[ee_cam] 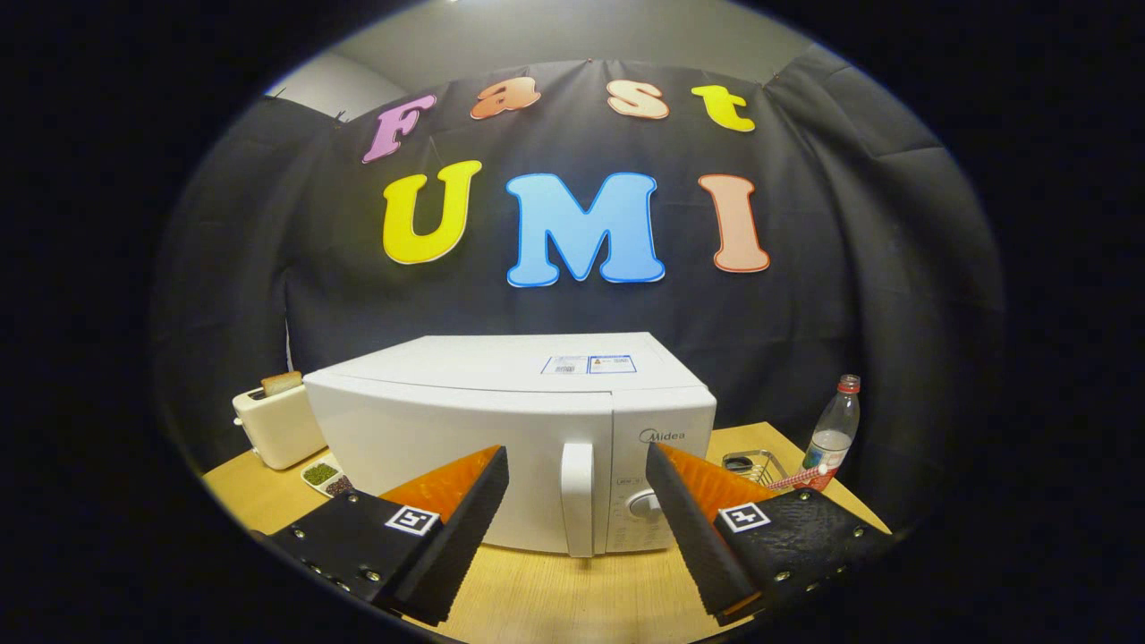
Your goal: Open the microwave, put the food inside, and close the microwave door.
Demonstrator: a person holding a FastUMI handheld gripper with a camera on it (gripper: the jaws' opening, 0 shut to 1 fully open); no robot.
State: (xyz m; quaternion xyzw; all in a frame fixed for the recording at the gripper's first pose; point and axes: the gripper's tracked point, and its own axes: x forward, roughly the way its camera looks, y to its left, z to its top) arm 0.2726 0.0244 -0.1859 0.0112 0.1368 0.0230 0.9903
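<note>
A white microwave (501,420) stands on the wooden table (555,599) with its door shut. Its upright white handle (577,496) lies just ahead of my fingers, in line with the gap between them. My gripper (577,456) is open, nothing between the fingers, and it hangs a short way in front of the door. A small white dish of food (326,477) with green and dark contents sits on the table at the microwave's left front corner, beyond my left finger.
A white toaster (277,425) with a slice of bread in it stands left of the microwave. To the right are a small wire rack (756,465) and a clear plastic bottle (832,434) with a red cap, near the table's right edge.
</note>
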